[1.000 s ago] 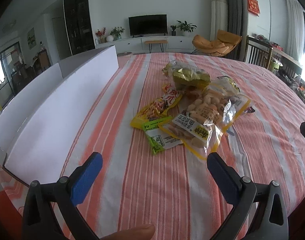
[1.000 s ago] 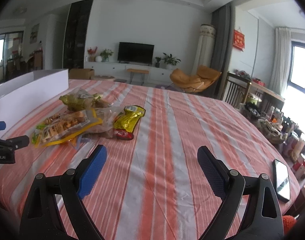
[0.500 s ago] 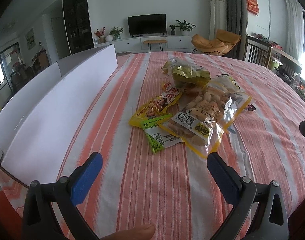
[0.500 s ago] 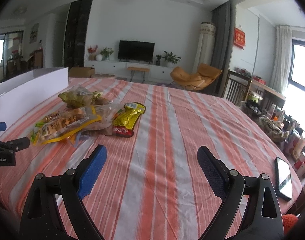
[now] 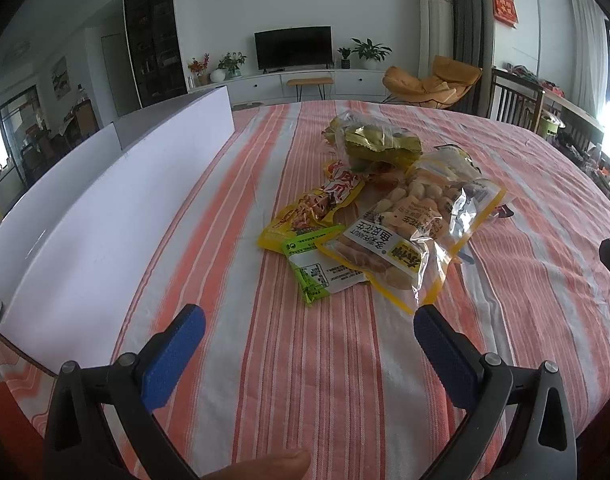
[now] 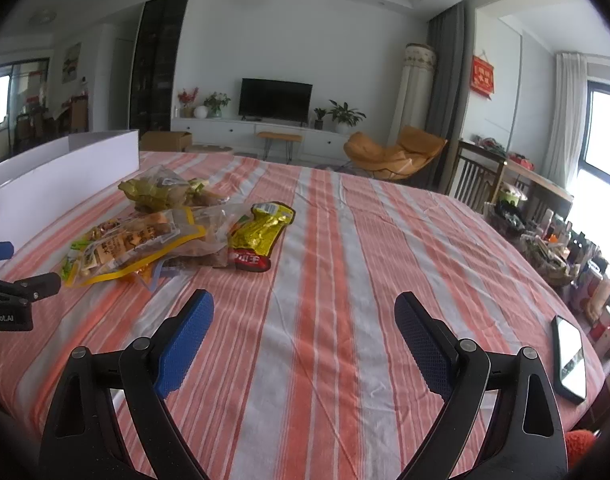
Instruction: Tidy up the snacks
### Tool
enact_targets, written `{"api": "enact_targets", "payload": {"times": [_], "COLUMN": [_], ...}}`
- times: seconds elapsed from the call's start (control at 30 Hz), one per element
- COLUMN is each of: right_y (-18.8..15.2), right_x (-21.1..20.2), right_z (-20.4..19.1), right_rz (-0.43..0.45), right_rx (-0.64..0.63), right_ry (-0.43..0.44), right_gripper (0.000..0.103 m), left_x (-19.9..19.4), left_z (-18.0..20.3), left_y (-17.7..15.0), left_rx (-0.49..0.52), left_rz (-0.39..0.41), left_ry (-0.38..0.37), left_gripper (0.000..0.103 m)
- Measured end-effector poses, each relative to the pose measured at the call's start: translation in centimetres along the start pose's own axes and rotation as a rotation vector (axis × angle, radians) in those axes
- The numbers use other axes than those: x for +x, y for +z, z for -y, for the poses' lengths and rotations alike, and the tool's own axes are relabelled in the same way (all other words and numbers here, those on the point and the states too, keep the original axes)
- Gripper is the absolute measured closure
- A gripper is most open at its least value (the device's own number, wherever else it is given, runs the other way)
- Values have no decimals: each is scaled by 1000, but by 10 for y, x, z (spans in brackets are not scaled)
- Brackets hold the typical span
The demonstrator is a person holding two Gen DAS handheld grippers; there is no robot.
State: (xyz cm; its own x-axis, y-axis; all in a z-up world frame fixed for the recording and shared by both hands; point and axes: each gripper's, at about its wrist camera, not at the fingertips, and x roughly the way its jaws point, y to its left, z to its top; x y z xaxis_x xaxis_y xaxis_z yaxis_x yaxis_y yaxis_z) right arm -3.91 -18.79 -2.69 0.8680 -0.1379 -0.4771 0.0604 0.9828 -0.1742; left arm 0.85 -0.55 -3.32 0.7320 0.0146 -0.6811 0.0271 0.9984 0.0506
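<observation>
A heap of snack packets lies on the striped tablecloth. In the left wrist view a clear yellow-edged peanut bag (image 5: 417, 232) sits on top, with a green-and-white packet (image 5: 321, 272) and a yellow-red packet (image 5: 317, 208) at its left and a crinkled gold-green bag (image 5: 381, 144) behind. My left gripper (image 5: 305, 320) is open, short of the heap, with nothing between its fingers. In the right wrist view the peanut bag (image 6: 137, 244) and a gold packet with a red end (image 6: 261, 236) lie to the left ahead. My right gripper (image 6: 305, 308) is open over bare cloth.
A long white open box (image 5: 117, 208) stands along the table's left side. A phone (image 6: 571, 360) lies near the right table edge. The left gripper's body (image 6: 13, 296) shows at the right wrist view's left edge. Chairs and cluttered shelves are beyond the right edge.
The left gripper has drifted slightly, so the heap sits a little lower and nearer in its view. The right view has shifted a little toward the heap. Both grippers stay open.
</observation>
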Motion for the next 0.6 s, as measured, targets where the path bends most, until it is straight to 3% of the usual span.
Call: {"api": "enact_targets", "payload": {"times": [0.6], "right_y": [1], "right_x": [-3], "right_z": [-1], "right_rz": [17], "right_rx": [-12], "right_ry": [-5], "right_gripper": [9], "left_x": [-8], "left_z": [0], "left_y": [0], "left_rx": [-4], "left_rz": [17], "left_ry": [0], "left_gripper": [0]}}
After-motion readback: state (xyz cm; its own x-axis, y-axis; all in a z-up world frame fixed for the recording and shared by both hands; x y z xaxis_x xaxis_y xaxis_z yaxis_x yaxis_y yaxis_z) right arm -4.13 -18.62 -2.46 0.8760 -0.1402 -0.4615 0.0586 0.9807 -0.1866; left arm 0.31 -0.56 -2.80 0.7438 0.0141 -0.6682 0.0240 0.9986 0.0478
